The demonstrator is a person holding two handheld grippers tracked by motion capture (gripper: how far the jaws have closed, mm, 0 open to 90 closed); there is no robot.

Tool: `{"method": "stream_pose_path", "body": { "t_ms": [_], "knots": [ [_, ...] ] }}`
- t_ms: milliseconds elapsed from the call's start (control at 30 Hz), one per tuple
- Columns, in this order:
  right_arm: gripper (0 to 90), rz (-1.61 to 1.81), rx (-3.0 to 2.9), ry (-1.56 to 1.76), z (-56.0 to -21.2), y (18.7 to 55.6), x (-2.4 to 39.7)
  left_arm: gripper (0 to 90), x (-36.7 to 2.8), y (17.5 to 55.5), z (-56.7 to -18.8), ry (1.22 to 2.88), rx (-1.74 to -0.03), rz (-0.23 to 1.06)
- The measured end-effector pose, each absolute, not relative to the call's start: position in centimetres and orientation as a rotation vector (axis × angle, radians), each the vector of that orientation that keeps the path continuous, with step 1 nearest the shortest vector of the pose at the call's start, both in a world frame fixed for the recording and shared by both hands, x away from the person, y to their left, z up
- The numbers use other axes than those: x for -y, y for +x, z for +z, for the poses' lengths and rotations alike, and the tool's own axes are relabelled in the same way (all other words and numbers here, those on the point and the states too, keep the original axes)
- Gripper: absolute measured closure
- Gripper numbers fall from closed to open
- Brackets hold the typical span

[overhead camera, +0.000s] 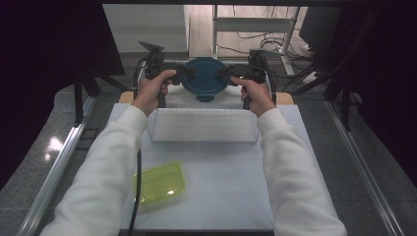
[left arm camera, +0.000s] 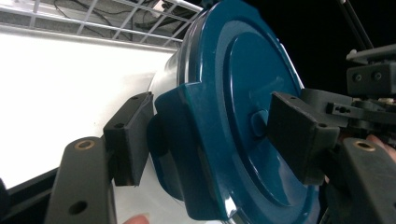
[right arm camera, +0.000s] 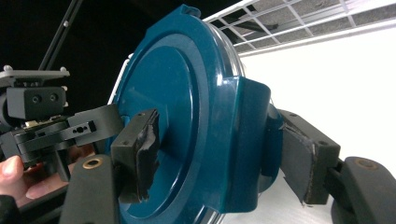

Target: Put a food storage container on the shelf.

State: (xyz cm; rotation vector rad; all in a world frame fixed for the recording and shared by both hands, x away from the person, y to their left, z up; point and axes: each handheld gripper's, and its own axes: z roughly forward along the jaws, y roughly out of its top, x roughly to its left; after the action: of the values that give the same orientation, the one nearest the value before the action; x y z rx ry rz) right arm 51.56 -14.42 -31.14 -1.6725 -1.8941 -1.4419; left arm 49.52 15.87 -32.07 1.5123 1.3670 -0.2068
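Note:
A round container with a dark teal lid (overhead camera: 204, 76) hangs between my two grippers over the far end of the table, beyond the wire basket. My left gripper (overhead camera: 184, 73) clamps its left rim, and my right gripper (overhead camera: 225, 73) clamps the right rim. In the left gripper view the jaws of the left gripper (left arm camera: 212, 135) sit one on the lid's top and one under a side clasp of the lid (left arm camera: 243, 93). My right gripper (right arm camera: 222, 158) pinches the lid (right arm camera: 177, 116) the same way, at a clasp on its opposite side. A clear bowl shows under the lid.
A white wire basket (overhead camera: 204, 125) lies across the table just nearer than the container. A yellow-green clear plastic box (overhead camera: 160, 183) rests at the near left of the white table (overhead camera: 221, 187). A metal frame and cables (overhead camera: 255, 34) stand behind the table.

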Motion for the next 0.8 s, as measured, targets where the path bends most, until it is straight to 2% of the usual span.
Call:
{"method": "stream_pose_path", "body": {
  "t_ms": [400, 500, 533, 567, 600, 700, 800],
  "knots": [
    [32.3, -1.439, 1.848, -1.699, -31.7, 51.8, 14.5, 32.5, -15.9, 49.9, -32.9, 1.467, -1.384, -0.218],
    [21.4, -1.468, 1.886, -1.725, -31.8, 51.4, 14.1, 24.7, -15.8, 49.6, -32.7, 1.48, -1.39, -0.15],
    [21.4, -1.468, 1.886, -1.725, -31.8, 51.4, 14.1, 24.7, -15.8, 49.5, -32.7, 1.479, -1.389, -0.144],
    [11.4, -1.487, 1.917, -1.771, -31.5, 51.0, 14.1, 20.3, -16.0, 49.4, -32.6, 1.477, -1.388, -0.13],
    [9.2, -1.499, 1.938, -1.795, -31.3, 50.8, 14.2, 20.0, -16.2, 49.2, -32.5, 1.467, -1.385, -0.103],
    [7.8, -1.531, 1.971, -1.812, -31.0, 50.3, 14.6, 17.6, -16.8, 48.2, -31.9, 1.469, -1.373, -0.02],
    [7.7, -1.585, 1.995, -1.752, -30.7, 49.4, 15.2, 16.5, -17.2, 46.6, -31.3, 1.548, -1.322, 0.073]
  ]
}}
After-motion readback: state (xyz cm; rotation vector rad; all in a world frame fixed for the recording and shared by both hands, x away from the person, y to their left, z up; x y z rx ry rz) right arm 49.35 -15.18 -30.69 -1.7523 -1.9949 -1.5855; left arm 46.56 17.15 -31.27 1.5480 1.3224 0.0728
